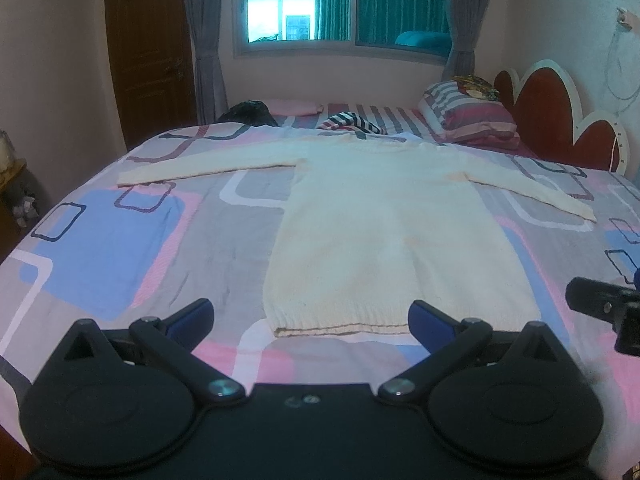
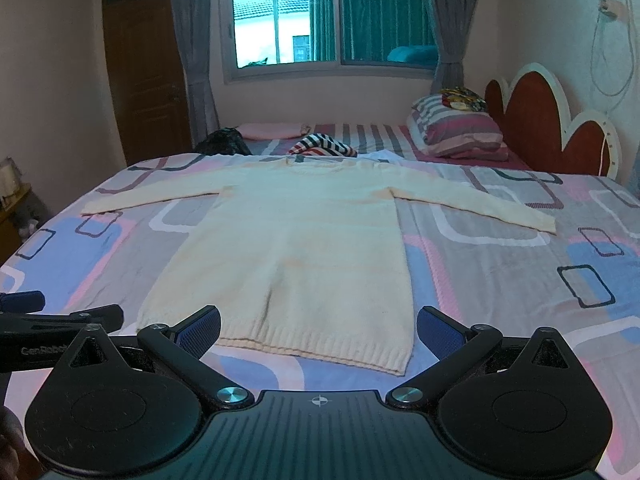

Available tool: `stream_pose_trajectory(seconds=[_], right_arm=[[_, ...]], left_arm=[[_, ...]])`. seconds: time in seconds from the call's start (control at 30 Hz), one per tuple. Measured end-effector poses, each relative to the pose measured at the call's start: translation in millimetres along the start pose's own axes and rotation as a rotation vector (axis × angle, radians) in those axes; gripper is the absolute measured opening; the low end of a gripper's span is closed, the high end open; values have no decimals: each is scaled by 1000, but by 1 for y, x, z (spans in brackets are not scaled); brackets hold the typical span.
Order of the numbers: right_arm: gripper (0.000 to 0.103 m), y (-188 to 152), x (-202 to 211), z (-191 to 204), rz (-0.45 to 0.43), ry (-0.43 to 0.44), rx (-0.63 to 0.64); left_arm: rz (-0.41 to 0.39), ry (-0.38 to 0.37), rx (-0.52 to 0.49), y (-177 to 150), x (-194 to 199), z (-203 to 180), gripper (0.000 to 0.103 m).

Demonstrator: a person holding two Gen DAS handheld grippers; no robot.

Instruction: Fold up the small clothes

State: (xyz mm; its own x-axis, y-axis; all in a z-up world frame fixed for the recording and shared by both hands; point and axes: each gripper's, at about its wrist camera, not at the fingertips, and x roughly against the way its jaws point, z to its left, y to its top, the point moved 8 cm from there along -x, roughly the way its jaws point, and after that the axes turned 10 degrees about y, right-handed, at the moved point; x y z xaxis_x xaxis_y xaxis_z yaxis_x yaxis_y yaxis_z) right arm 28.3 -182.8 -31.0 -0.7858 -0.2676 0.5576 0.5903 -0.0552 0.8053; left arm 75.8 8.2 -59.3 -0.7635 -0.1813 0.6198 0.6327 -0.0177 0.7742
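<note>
Sweater [image 1: 384,216], cream knit, lies flat face-up on the bed [image 1: 120,248], both sleeves spread out sideways, ribbed hem nearest the cameras. Left tool [image 1: 311,320] hovers just short of the hem, fingers wide apart, nothing held. Right tool [image 2: 318,330] likewise spread wide and empty, hem between and just beyond its blue pads [image 2: 200,330]. Patterned bedspread in pink, blue, grey under it. Beyond the collar: striped garment [image 2: 322,146], dark bundle [image 2: 222,140], striped pillow [image 2: 456,130], red headboard [image 2: 548,120], window [image 2: 332,16].
</note>
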Motion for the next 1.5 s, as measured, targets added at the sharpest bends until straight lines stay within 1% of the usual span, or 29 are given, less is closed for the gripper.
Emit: stream_pose_trajectory(seconds=[0.23, 0.3, 0.37, 0.43, 0.5, 0.63, 0.73, 0.77, 0.83, 0.93, 1.03, 1.1, 1.17, 1.27, 1.3, 1.33, 1.43, 1.47, 1.5], right_arm=[[103, 6, -9, -14, 8, -26, -24], [103, 9, -12, -20, 8, -37, -32], [103, 11, -15, -25, 5, -45, -40], [103, 14, -21, -30, 7, -54, -49], [103, 19, -26, -34, 7, -54, -61], [103, 27, -36, -43, 6, -80, -63], [103, 35, -44, -55, 3, -121, -59], [103, 37, -47, -59, 0, -137, -60], [103, 41, -53, -69, -1, -138, -85], [103, 46, -59, -88, -13, -163, -135], [103, 51, -65, -105, -24, -192, -151], [103, 55, -69, -119, -37, -222, -168], [103, 60, -74, -132, -41, -230, -185], [103, 68, -84, -148, -51, -245, -200], [103, 70, -88, -151, -41, -251, -201], [103, 73, -93, -155, -35, -252, -204], [103, 79, -110, -170, -6, -243, -235], [103, 80, -115, -175, -1, -241, -239], [103, 83, -119, -179, -11, -216, -246]], left_arm=[[7, -54, 66, 11, -13, 3, 103], [10, -63, 66, 14, -18, 1, 103], [-5, -68, 42, 17, -22, -3, 103], [-27, -57, 6, 20, -24, -8, 103], [-62, -26, -20, 25, -26, -10, 103], [-84, -28, 1, 36, -38, -13, 103], [-104, 14, -5, 45, -49, -14, 103], [-105, 15, -7, 47, -51, -14, 103], [-80, 5, -1, 51, -59, -16, 103], [-48, -13, -19, 56, -72, -20, 103], [-32, -30, 7, 61, -83, -22, 103], [-17, -27, 22, 65, -93, -22, 103], [-11, -32, 10, 68, -104, -26, 103], [-16, -18, -14, 73, -119, -31, 103], [-17, -19, -22, 75, -123, -33, 103], [-27, -2, -30, 78, -128, -35, 103], [-73, 46, -45, 87, -136, -38, 103], [-73, 46, -48, 90, -141, -40, 103], [-67, 34, -51, 92, -145, -43, 103]])
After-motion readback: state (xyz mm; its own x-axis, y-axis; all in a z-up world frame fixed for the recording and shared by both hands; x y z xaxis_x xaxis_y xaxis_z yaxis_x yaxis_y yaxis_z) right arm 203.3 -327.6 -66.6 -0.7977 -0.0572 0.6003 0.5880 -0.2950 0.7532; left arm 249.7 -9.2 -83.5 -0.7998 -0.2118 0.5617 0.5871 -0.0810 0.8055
